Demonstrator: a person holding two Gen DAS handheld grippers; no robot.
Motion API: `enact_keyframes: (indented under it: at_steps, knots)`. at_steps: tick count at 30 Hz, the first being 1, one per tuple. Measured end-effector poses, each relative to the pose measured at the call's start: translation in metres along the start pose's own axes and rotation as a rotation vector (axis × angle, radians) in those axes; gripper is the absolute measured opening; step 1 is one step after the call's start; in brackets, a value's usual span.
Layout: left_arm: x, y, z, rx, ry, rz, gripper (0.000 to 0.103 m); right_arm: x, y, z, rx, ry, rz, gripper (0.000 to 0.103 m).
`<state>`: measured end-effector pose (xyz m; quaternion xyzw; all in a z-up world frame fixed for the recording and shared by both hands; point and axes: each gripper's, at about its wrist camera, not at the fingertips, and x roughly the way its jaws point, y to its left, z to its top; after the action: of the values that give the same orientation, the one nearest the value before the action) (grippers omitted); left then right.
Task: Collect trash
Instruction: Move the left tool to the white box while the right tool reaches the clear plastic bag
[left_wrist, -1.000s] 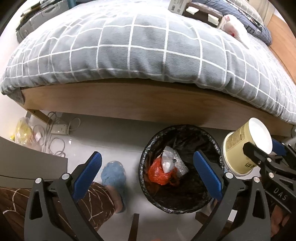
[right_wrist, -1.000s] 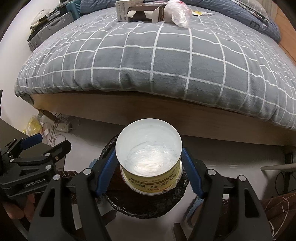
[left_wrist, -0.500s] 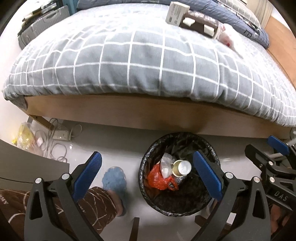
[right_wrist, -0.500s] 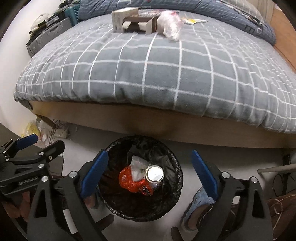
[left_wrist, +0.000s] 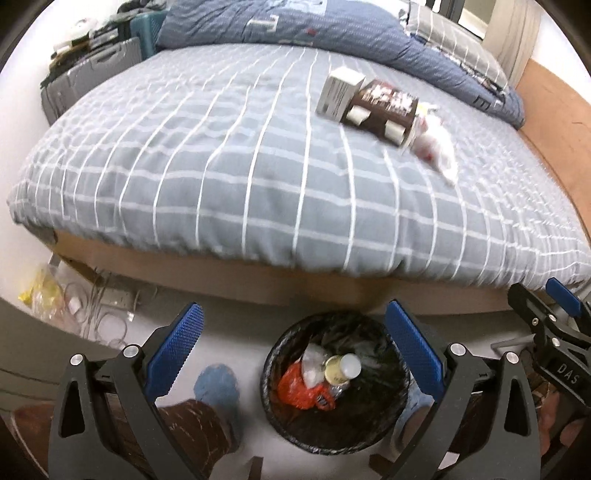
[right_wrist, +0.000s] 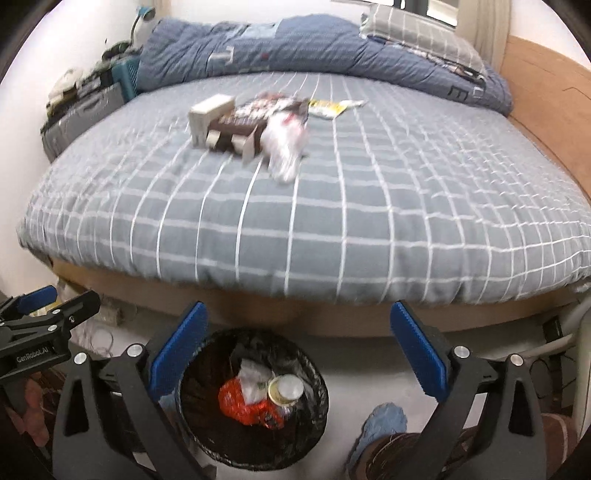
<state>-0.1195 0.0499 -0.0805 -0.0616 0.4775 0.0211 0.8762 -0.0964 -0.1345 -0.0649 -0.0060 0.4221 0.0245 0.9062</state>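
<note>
With both tools released and carrying nothing, we take ourselves to be between pickups: one piece of trash is in the bin and the next has not been reached for. Our right tool hangs with its blue pads wide apart above the black-lined bin, and our left tool is spread just as wide over the same bin from the other side. Down in the bin the yellow cup lies beside a red bag and some crumpled clear plastic. Beyond the bin, past the wooden bed frame, the grey checked bed carries what is left to collect: a white box touching a dark brown carton, a crumpled clear wrapper against the carton's far end, and a flat yellow packet a little further back. We judge the next move to be a lift and reach up over the bed edge toward that cluster. The wrapper is soft and will crush, so a tool should close low on its bulk; the carton wants the pads across its narrow sides. Both views are blurred, so finer detail escapes us.
</note>
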Motion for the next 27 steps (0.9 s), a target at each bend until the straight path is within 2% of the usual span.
enact_keyframes:
  at_steps: [9, 18, 25, 27]
  knots:
    - [-0.008, -0.015, 0.054, 0.029, -0.068, -0.019, 0.097, -0.009, -0.016, 0.053, 0.007, -0.069, 0.007, 0.093]
    - [0.004, -0.031, 0.127, 0.066, -0.111, -0.027, 0.097, 0.014, -0.011, 0.114, -0.04, -0.1, 0.013, 0.092]
    - [0.044, -0.043, 0.186, 0.11, -0.118, -0.006, 0.097, 0.056, -0.01, 0.145, -0.061, -0.072, 0.021, 0.092]
    - [0.063, -0.045, 0.202, 0.114, -0.106, 0.0, 0.097, 0.075, -0.011, 0.152, -0.06, -0.051, 0.035, 0.089]
